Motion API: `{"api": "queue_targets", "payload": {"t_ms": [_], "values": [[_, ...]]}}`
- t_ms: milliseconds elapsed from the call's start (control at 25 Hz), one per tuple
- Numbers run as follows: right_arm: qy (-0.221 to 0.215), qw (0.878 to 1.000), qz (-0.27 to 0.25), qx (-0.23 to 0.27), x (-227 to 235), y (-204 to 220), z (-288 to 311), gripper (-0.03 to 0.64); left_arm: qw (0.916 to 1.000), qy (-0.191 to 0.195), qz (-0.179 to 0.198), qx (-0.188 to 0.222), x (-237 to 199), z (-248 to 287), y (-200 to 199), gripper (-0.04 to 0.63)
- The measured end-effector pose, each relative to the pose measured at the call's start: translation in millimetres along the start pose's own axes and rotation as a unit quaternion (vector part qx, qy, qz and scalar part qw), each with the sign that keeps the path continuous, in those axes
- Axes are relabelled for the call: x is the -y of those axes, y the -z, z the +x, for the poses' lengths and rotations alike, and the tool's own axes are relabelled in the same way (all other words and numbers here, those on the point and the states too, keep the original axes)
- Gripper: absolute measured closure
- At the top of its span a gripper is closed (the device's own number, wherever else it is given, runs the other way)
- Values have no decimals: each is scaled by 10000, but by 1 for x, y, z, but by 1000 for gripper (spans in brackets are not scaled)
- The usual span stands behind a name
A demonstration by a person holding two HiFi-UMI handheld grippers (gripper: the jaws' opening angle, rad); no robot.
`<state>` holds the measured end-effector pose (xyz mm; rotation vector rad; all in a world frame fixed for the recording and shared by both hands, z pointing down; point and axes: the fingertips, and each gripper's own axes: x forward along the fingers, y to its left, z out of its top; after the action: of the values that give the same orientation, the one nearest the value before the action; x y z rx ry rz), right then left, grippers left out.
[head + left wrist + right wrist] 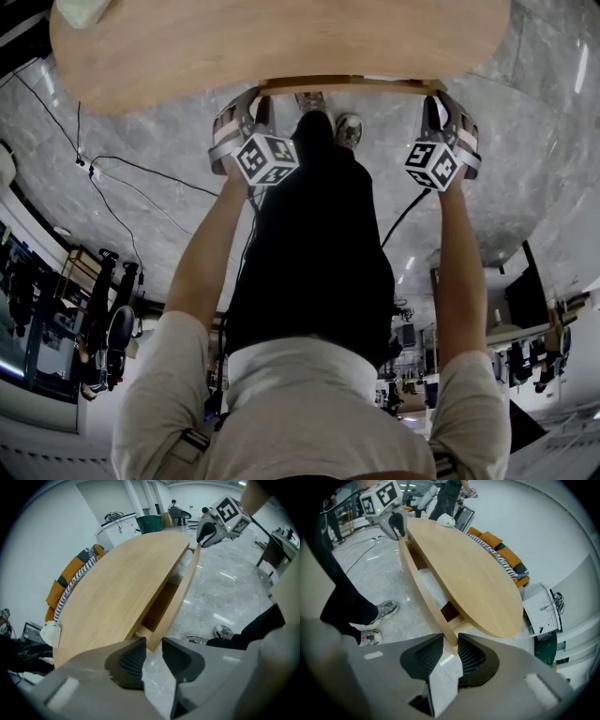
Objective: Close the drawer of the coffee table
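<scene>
The oval wooden coffee table top (pixel 281 37) fills the upper head view. Its drawer front (pixel 347 84) stands slightly out from under the near edge. My left gripper (pixel 251 101) is at the drawer front's left end and my right gripper (pixel 441 101) at its right end. In the left gripper view the jaws (pixel 152 656) are apart, with the corner of the drawer front (pixel 180 597) just at their tips. The right gripper view has that gripper (pixel 450 651) open, the end of the drawer front (pixel 419 590) reaching in between its pads.
The person's shoes (pixel 349 129) stand on the marble floor right below the drawer. Cables (pixel 122 187) trail across the floor at the left. An orange striped sofa (pixel 70 581) lies beyond the table, and a white object (pixel 80 11) sits on the table's far left.
</scene>
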<state>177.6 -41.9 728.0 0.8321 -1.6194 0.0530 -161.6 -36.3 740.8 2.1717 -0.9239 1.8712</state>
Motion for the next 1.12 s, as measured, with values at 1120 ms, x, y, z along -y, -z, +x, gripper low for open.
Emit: {"api": "queue_targets", "payload": {"t_ms": [1120], "values": [[669,9312,3559,413,35,-3,10,481,9270,-363,-3734,-8,-23,10,-9,460]]}}
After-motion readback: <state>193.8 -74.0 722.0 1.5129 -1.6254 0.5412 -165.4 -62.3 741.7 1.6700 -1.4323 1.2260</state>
